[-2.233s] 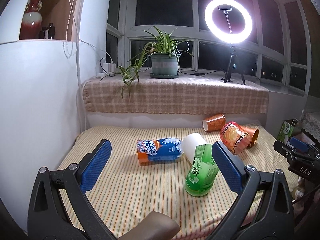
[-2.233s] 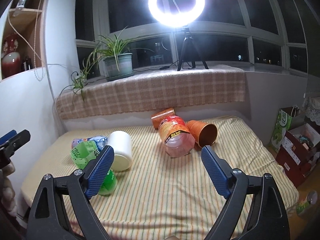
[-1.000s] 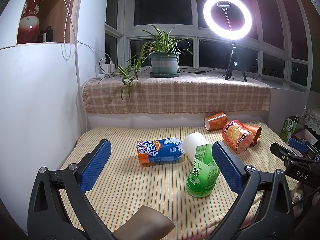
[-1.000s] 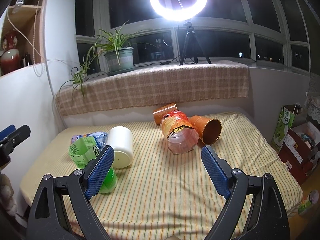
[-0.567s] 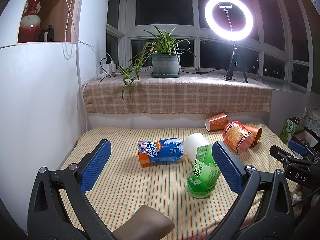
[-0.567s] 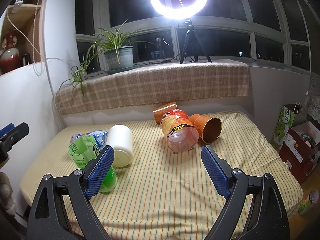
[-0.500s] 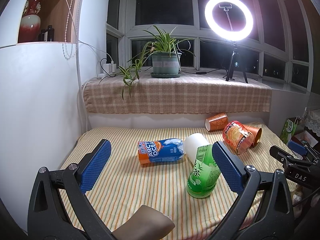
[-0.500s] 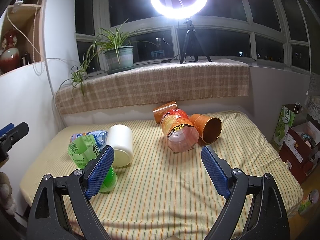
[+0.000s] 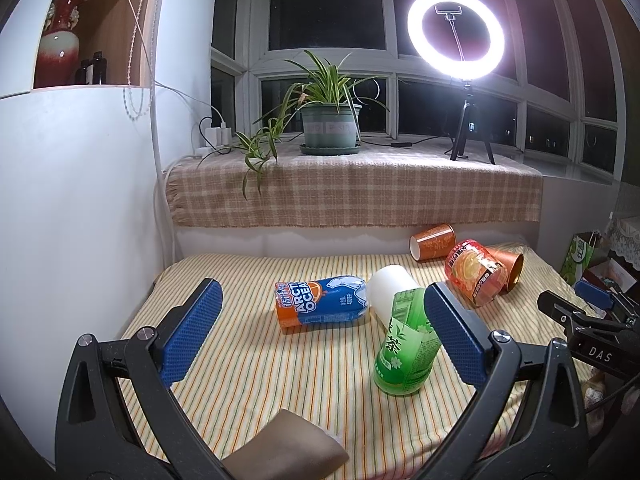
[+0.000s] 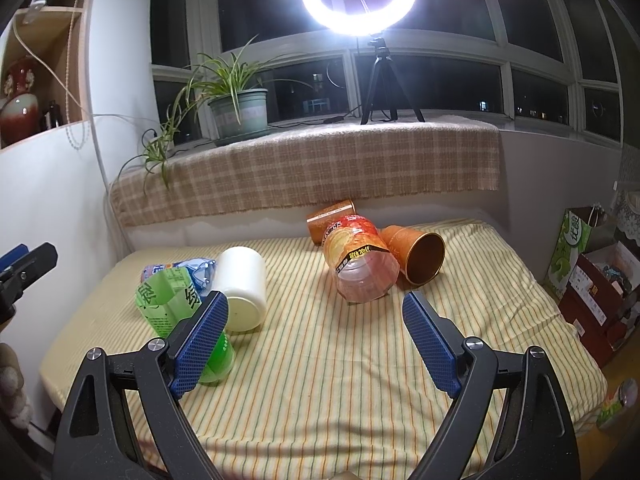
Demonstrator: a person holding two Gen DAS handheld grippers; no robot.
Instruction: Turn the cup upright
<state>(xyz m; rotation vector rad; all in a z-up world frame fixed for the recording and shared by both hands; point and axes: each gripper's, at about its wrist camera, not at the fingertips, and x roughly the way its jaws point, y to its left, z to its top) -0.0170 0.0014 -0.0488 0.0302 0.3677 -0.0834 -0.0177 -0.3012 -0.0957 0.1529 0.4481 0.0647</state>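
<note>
Progress: nothing flipped yet, judging by the layout; every cup lies on its side, whole task left.
Left hand-held gripper (image 9: 320, 334): jaws wide apart, holding nothing, hovering level over the near edge of the bed (image 9: 280, 376), aimed at the green cup.
Right hand-held gripper (image 10: 316, 346): also spread wide, empty, level, pointed at bare striped sheet in front of the white cup.
Green cup (image 9: 406, 344): nearest, tilted, not upright, just in front of the white cup.
White cup (image 10: 242, 294): on its side, mid-bed; the landmark.
Blue cup (image 9: 320, 306): on its side, touching the white cup's left.
Red cup (image 10: 358, 260): tipped, right of the white cup.
Orange cups (image 10: 416, 254): two, on their sides, beyond the white cup by the far wall.
Likely target: cannot tell which cup.
</note>
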